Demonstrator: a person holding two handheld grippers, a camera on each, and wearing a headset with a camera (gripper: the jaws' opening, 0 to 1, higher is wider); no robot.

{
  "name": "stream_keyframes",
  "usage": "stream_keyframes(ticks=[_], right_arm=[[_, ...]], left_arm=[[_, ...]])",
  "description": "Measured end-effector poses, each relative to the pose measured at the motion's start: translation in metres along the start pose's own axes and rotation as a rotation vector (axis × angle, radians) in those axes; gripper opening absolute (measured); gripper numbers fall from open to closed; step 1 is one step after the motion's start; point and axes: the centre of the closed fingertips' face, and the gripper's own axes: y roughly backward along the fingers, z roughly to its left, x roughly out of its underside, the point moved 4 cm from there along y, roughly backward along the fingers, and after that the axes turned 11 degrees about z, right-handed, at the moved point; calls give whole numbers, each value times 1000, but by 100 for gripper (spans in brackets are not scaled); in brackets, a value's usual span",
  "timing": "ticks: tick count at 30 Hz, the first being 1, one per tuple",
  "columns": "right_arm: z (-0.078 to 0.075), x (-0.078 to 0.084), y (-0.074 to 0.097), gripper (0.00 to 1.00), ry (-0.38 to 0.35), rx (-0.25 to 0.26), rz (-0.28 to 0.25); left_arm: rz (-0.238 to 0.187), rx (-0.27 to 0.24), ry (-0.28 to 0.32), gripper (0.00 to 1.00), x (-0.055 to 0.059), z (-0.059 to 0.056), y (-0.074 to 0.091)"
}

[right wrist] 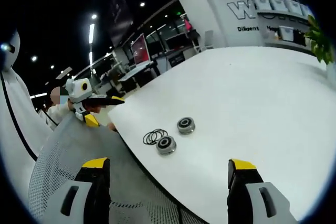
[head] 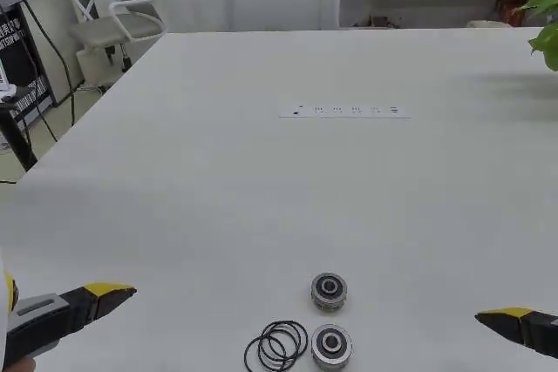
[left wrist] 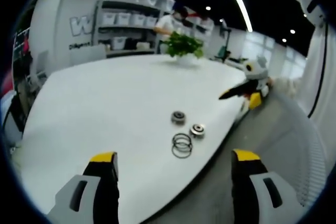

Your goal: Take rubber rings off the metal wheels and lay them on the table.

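Observation:
Two metal wheels lie flat near the table's front edge: the far wheel [head: 329, 291] [left wrist: 178, 117] [right wrist: 185, 125] and the near wheel [head: 331, 345] [left wrist: 197, 130] [right wrist: 166, 144]. A small pile of black rubber rings [head: 276, 345] [left wrist: 181, 145] [right wrist: 154, 136] lies on the table just left of the near wheel. My left gripper [head: 96, 296] [left wrist: 176, 163] is open at the lower left, well left of the rings. My right gripper [head: 514, 320] [right wrist: 168, 169] is open at the lower right, apart from the wheels. Neither holds anything.
The white table [head: 305, 180] stretches far ahead, with a socket strip [head: 344, 111] set in its middle. Office chairs [head: 113, 15] stand beyond the far left corner. A green plant [head: 545, 28] [left wrist: 181, 45] sits at the far right. A mesh chair [right wrist: 79, 156] is below the table edge.

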Motion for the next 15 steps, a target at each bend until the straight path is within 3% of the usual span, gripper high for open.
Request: stream_keyframes(ticks=[2,7,13,15], right_arm=[[2,4,-3,92,19,6,32],[3,5,-3,90,55,7,53],[3,6,-4,89,64,9,55],[3,9,-6,89,96,16,88]], left_arm=[[-8,0,18,91,0,0,0],[17,-13,39,90,6,3,-2],[2,-27,53,90,5,6,-1],[-3,-34,56,90,4,8,-1]])
